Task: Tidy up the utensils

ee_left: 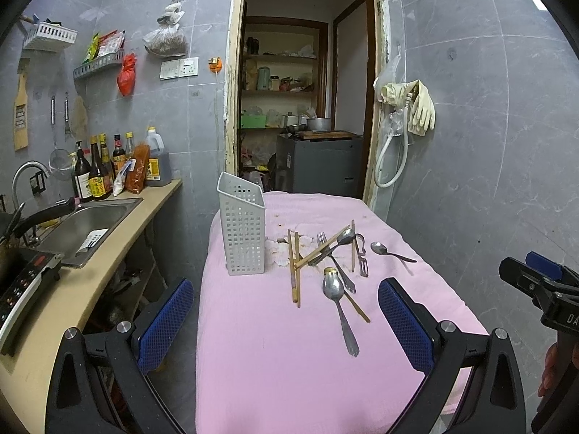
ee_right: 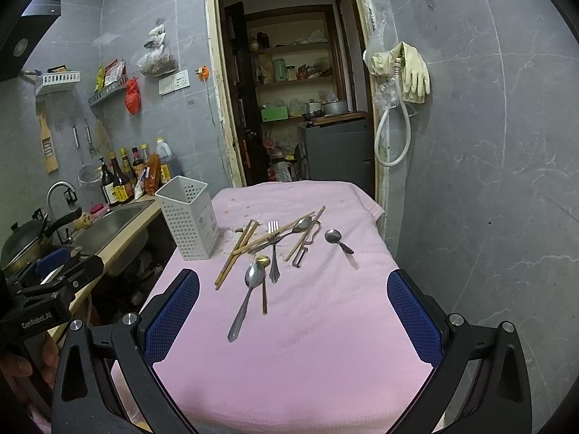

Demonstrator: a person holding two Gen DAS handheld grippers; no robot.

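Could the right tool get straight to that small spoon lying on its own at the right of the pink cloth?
Probably yes. The right tool is open, holds nothing, and the small spoon lies apart from the pile, with only bare pink cloth between them.

Pink cloth (ee_right: pixel 307 343), white perforated holder (ee_right: pixel 188 217), silver spoons (ee_right: pixel 249 289), tan chopsticks (ee_right: pixel 235 253), blue textured pads (ee_right: pixel 170 314)

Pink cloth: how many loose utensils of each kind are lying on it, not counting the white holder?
Wooden chopsticks: 4
Steel spoons: 3
Gold-bowled spoon with a brown handle: 1
Steel fork: 1
Metal peeler: 1
Total: 10
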